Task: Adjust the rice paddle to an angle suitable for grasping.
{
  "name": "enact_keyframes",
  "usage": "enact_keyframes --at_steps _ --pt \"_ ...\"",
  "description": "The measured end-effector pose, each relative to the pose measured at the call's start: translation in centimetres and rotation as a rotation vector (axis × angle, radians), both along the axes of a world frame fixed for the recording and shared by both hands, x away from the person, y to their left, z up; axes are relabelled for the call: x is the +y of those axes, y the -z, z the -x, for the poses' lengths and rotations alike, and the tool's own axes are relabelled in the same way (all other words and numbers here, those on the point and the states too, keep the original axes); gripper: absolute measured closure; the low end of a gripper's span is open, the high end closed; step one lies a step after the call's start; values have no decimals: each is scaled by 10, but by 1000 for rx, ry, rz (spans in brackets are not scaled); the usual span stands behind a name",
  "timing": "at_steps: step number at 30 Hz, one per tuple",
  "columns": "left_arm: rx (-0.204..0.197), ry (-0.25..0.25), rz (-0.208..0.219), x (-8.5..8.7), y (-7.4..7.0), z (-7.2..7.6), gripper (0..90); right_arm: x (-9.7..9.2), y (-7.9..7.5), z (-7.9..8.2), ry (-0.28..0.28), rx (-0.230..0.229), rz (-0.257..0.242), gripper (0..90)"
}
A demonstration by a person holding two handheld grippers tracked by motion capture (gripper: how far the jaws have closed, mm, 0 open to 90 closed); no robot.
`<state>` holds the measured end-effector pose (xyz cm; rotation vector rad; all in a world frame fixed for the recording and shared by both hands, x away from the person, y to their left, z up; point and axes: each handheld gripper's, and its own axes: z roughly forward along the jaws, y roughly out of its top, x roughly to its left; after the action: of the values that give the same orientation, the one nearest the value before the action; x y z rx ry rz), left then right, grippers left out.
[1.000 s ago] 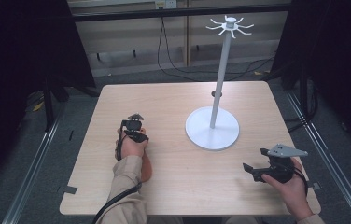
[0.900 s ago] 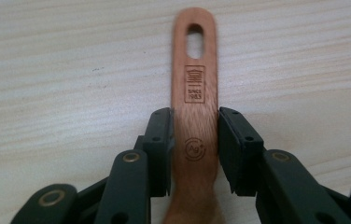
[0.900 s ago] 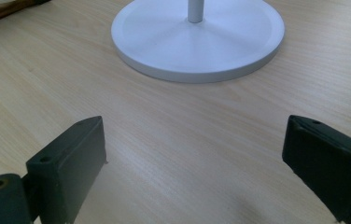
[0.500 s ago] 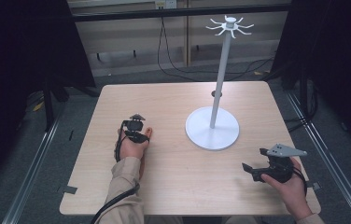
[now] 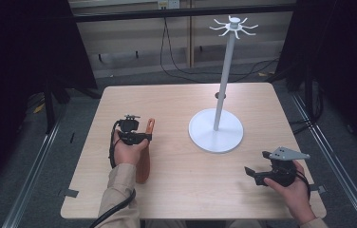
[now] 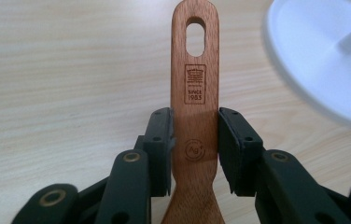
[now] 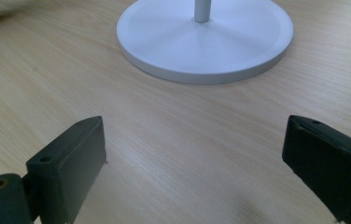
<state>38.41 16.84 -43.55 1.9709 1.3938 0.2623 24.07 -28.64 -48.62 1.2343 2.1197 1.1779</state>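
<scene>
Your left gripper (image 6: pixel 195 140) clamps the wooden spatula (image 6: pixel 195 93) by its handle, left of the white stand (image 5: pixel 216 130); its blade end seems to touch the table (image 5: pixel 176 99). Your right gripper (image 7: pixel 197 163) rests with jaws wide apart, holding nothing.

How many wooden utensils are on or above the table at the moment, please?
1. A wooden spatula is at the table's left side, clamped by its handle in the left claw.
</scene>
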Motion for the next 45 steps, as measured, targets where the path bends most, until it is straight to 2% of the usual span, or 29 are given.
enact_keyframes --at_steps 1,2,4,5,6,7,9,10,11,12,14,16,18,25,27,30,32,34,36,37,38,39,40,45 --pt "-31 5 41 2 -4 5 664 1 0 0 0 1 0 58" --pt "-31 5 41 2 -4 5 664 1 0 0 0 1 0 58" --pt "-80 23 92 4 -10 13 665 1 0 0 0 0 -1 58" --pt "-80 23 92 4 -10 13 664 1 0 0 0 0 -1 58" --pt "-114 33 128 6 -15 18 664 1 0 0 -1 0 -3 58" --pt "-124 42 146 7 -18 20 665 1 1 0 -1 0 -2 58" --pt "-152 49 172 8 -22 23 664 2 0 0 1 2 -5 58" --pt "-152 49 172 8 -22 23 664 2 0 0 1 2 -5 58" --pt "-161 64 197 8 -24 25 664 3 1 0 -5 -4 -1 58" --pt "-188 88 208 7 -26 27 664 4 1 0 -6 -4 1 58" --pt "-197 92 214 7 -27 28 665 4 0 0 -9 -4 2 58" --pt "-214 101 240 7 -29 31 664 6 1 -1 -15 -11 1 58" --pt "-243 112 256 4 -33 35 664 8 0 -1 -21 -17 -3 58" --pt "-288 135 275 -5 -40 43 664 11 -7 -2 4 -31 -51 59" --pt "-300 150 267 -11 -43 46 664 20 -14 -3 6 -55 -88 65" --pt "-305 161 265 -16 -45 49 664 28 -20 -3 4 -60 -108 75" --pt "-309 163 272 -21 -46 51 663 38 -26 -4 7 -66 -146 101" --pt "-315 171 273 -26 -47 54 664 51 -34 -6 5 -81 -164 137" --pt "-317 178 269 -29 -47 55 663 55 -36 -7 1 -87 -172 150" --pt "-318 185 271 -31 -47 56 663 61 -39 -7 -2 -86 -190 155" --pt "-319 191 263 -36 -47 58 663 72 -43 -9 -16 -87 -211 200" --pt "-319 191 263 -36 -47 58 663 72 -43 -9 -16 -87 -211 200" --pt "-322 195 266 -40 -48 59 663 83 -47 -10 -30 -83 -230 234" --pt "-329 215 258 -48 -50 63 663 108 -61 -15 -58 -97 -258 328"
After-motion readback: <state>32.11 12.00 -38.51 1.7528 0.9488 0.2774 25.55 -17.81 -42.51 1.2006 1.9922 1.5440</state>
